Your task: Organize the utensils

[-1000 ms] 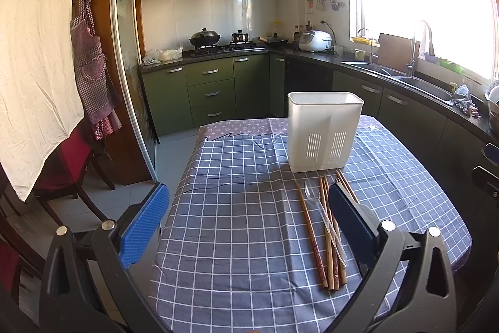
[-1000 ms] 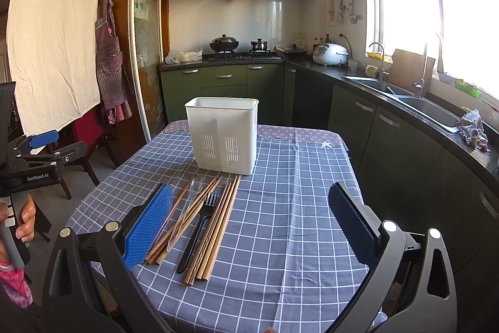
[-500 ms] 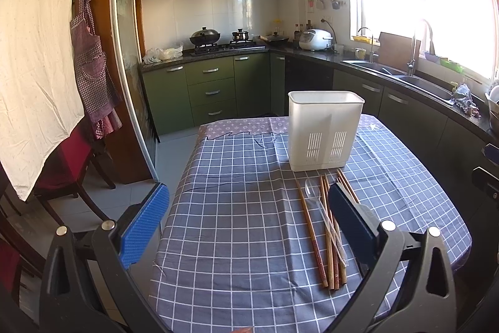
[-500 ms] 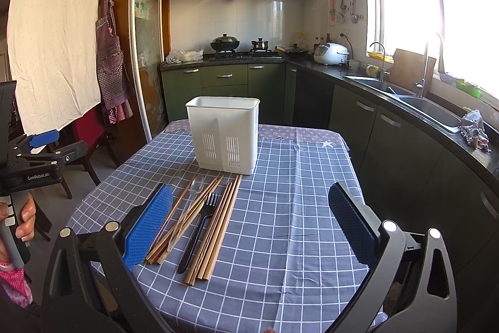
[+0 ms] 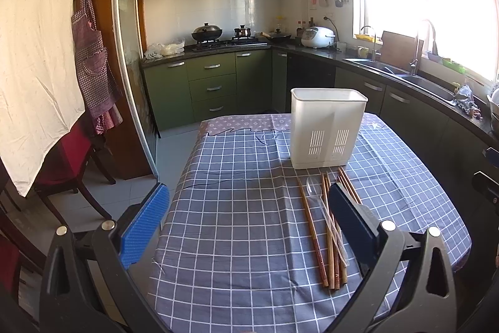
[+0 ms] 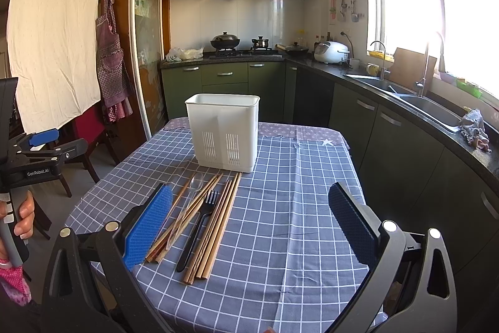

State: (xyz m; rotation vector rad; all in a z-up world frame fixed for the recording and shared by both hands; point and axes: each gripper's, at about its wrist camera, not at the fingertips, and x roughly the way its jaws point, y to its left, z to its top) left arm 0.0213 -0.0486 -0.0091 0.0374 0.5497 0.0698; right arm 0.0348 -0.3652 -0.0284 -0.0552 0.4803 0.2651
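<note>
A white slotted utensil holder (image 5: 326,131) (image 6: 225,131) stands upright on the blue checked tablecloth. In front of it lie several wooden chopsticks (image 6: 218,222) (image 5: 313,234), a clear plastic spoon (image 6: 195,181) (image 5: 315,192) and a black plastic fork (image 6: 199,227). My left gripper (image 5: 249,223) is open and empty, above the near table edge, left of the utensils. My right gripper (image 6: 249,223) is open and empty, above the cloth just right of the utensils. The left gripper also shows at the left edge of the right wrist view (image 6: 40,152).
The table (image 5: 237,239) stands in a kitchen with green cabinets (image 5: 215,86) behind and a counter with a sink (image 6: 414,105) on the right. A red chair (image 5: 65,164) stands left of the table. A person's hand (image 6: 21,214) holds the left gripper's handle.
</note>
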